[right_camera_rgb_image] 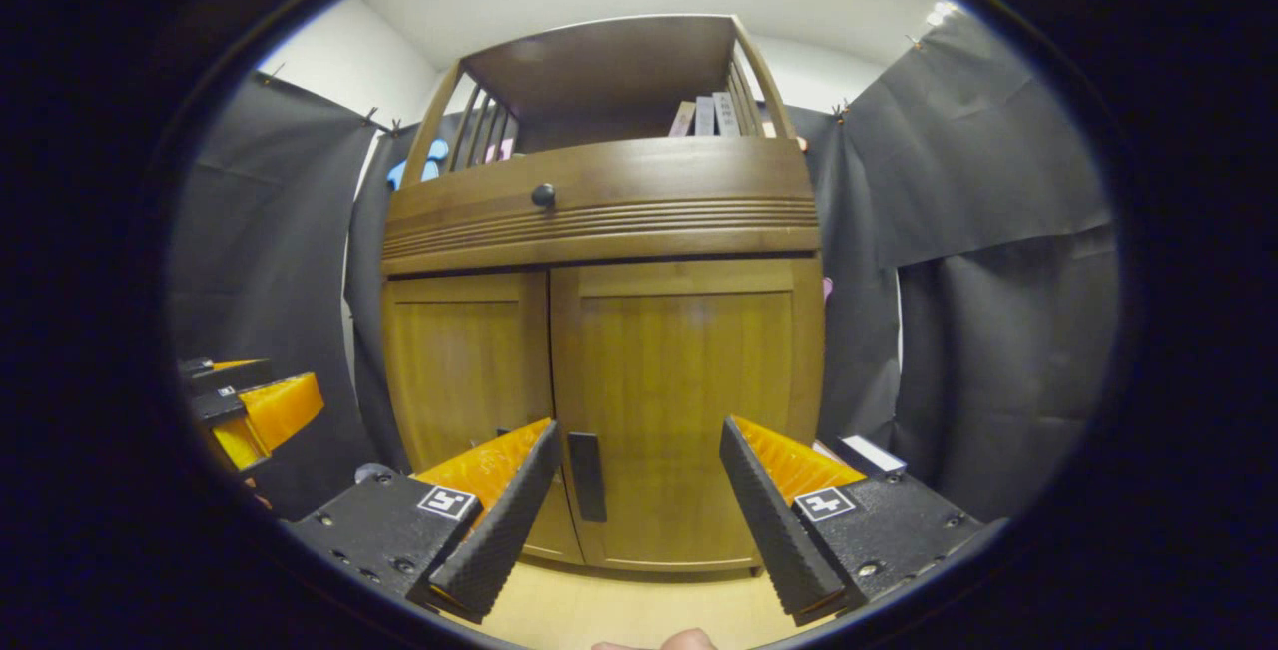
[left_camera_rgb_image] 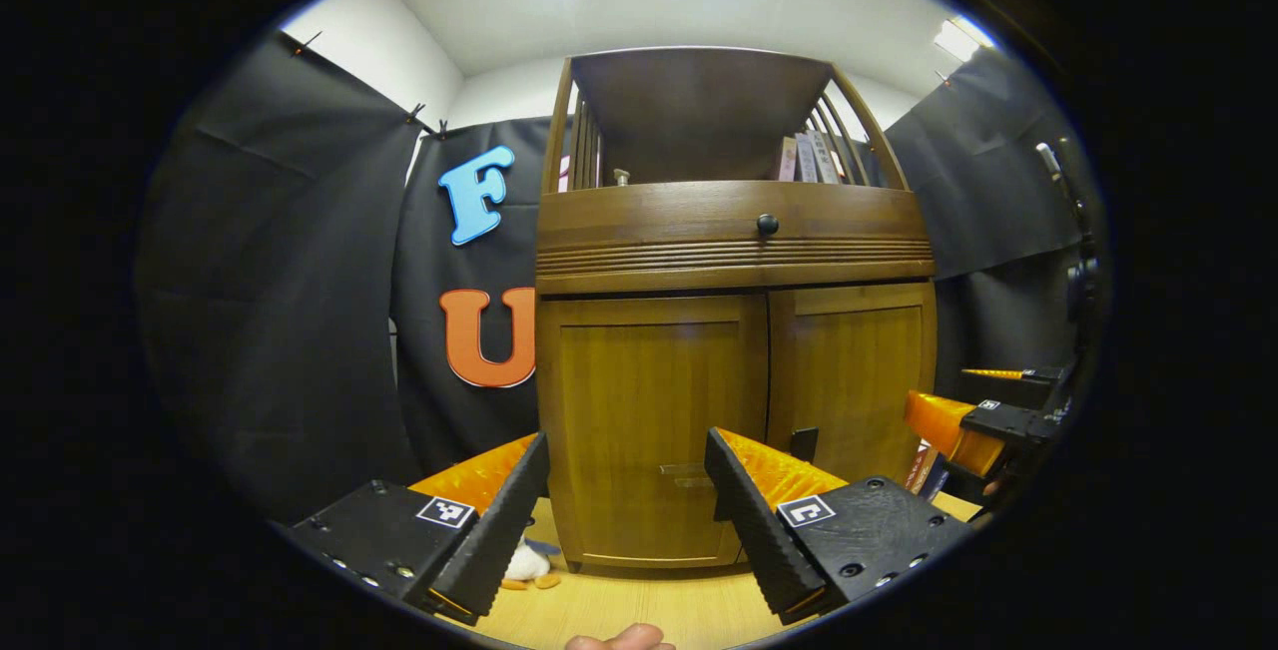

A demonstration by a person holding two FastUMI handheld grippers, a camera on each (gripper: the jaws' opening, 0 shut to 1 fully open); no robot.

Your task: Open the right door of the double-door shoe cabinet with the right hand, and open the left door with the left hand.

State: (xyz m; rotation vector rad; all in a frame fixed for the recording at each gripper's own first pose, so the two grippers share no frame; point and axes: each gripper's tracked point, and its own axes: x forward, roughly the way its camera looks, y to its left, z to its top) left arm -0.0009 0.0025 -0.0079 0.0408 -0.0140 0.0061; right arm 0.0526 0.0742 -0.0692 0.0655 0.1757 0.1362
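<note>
Black cloth is hung round the booth, and a pale wooden floor (right_camera_rgb_image: pixel 619 610) is seen under the shoe cabinet (right_camera_rgb_image: pixel 599 231). The cabinet is stood dead ahead, brown and glossy, both doors shut. The right door (right_camera_rgb_image: pixel 689 410) is faced by the right tool (right_camera_rgb_image: pixel 639 490), which is spread wide and grasping nothing, its dark handle (right_camera_rgb_image: pixel 586 475) seen just inside the left finger. The left tool (left_camera_rgb_image: pixel 627 490) is likewise released before the left door (left_camera_rgb_image: pixel 649 420). Books (left_camera_rgb_image: pixel 809 159) are lined on the top shelf. A risk is judged here: the slim handle could be missed or slipped off, should the tool be closed off-centre, and the doors could clash if swung together.
</note>
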